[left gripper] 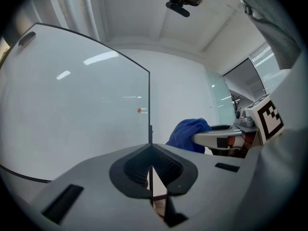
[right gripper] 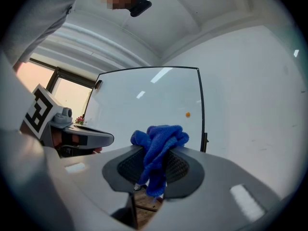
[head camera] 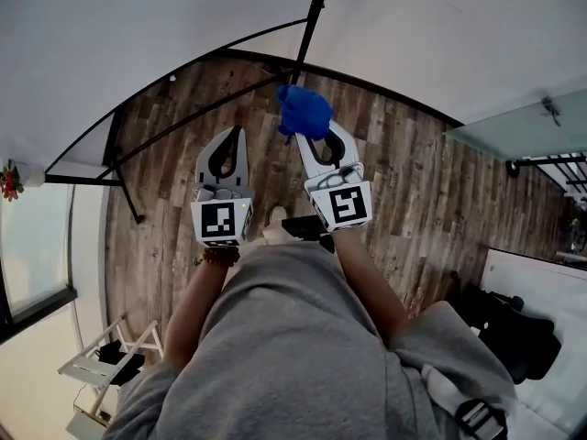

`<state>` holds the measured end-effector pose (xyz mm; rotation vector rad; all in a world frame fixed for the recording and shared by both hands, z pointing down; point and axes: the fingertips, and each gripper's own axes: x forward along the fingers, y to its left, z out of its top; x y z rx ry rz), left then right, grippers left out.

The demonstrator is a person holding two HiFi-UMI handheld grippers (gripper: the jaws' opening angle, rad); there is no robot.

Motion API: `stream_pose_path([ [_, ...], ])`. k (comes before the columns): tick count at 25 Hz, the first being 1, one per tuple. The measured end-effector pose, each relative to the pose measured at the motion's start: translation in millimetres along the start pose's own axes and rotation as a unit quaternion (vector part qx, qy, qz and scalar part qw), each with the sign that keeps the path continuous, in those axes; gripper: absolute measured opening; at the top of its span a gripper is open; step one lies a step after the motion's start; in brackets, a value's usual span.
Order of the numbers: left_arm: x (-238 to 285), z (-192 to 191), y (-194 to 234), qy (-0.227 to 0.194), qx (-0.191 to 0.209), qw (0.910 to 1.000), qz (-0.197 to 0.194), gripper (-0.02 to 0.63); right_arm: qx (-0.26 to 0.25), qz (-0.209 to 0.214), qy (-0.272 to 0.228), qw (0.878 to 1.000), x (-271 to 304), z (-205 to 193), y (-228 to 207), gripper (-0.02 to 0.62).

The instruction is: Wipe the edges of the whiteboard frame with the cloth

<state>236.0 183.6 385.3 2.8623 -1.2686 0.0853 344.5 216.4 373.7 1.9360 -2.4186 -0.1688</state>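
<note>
A bunched blue cloth [head camera: 304, 110] is clamped in my right gripper [head camera: 312, 134], which is shut on it; its folds spill over the jaws in the right gripper view [right gripper: 159, 146]. The whiteboard [head camera: 138, 26] stands just ahead, and its thin black frame [head camera: 315, 12] runs close past the cloth. In the right gripper view the frame's right edge [right gripper: 202, 109] rises just right of the cloth. My left gripper [head camera: 233, 147] hangs beside the right one, a little lower, shut with nothing in it. Its jaws [left gripper: 150, 170] point at the frame's vertical edge [left gripper: 149, 105].
The floor is wood planks [head camera: 413, 181]. The board's black stand leg [head camera: 124, 186] slants at the left. A white stool [head camera: 101, 365] sits lower left, a black bag [head camera: 514, 333] at the right, a glass panel [head camera: 518, 126] beyond it. A small orange dot [right gripper: 187, 114] marks the board.
</note>
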Motion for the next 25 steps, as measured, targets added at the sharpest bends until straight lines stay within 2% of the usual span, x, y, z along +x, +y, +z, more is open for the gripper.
stream_pose_path([
  [15,26,-7,-71,-0.001,0.003,0.9968,-0.080,0.009,-0.008,-0.081,0.000,0.997,-59,-7,-52,0.104],
  [25,36,-15,-109,0.005,0.009,0.9939,-0.110,0.009,0.000,-0.115,0.009,0.993,-90,-20,-81,0.104],
])
